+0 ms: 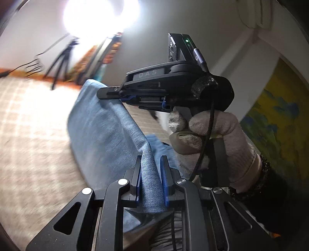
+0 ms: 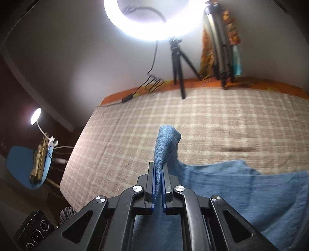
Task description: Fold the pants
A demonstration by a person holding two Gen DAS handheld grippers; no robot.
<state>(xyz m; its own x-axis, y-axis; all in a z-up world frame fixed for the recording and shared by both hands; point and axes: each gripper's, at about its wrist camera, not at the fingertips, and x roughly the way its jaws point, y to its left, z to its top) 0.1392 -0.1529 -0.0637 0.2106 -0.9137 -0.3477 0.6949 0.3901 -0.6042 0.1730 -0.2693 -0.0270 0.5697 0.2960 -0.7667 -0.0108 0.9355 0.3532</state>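
The blue denim pants (image 1: 108, 131) hang lifted between both grippers above a checked bedspread (image 1: 34, 119). My left gripper (image 1: 151, 166) is shut on a fold of the pants, which runs up to my right gripper (image 1: 112, 92), held by a gloved hand (image 1: 208, 131) just ahead. In the right wrist view my right gripper (image 2: 158, 168) is shut on a pinched edge of the pants (image 2: 241, 185). A flap stands up above the fingers and the rest drapes to the right over the bedspread (image 2: 212, 119).
A ring light (image 2: 154, 17) on a black tripod (image 2: 178, 63) stands at the bed's far edge beside a second tripod (image 2: 222, 44) and a cable (image 2: 150, 83). A small lamp (image 2: 36, 115) and a blue chair (image 2: 21, 164) stand left of the bed.
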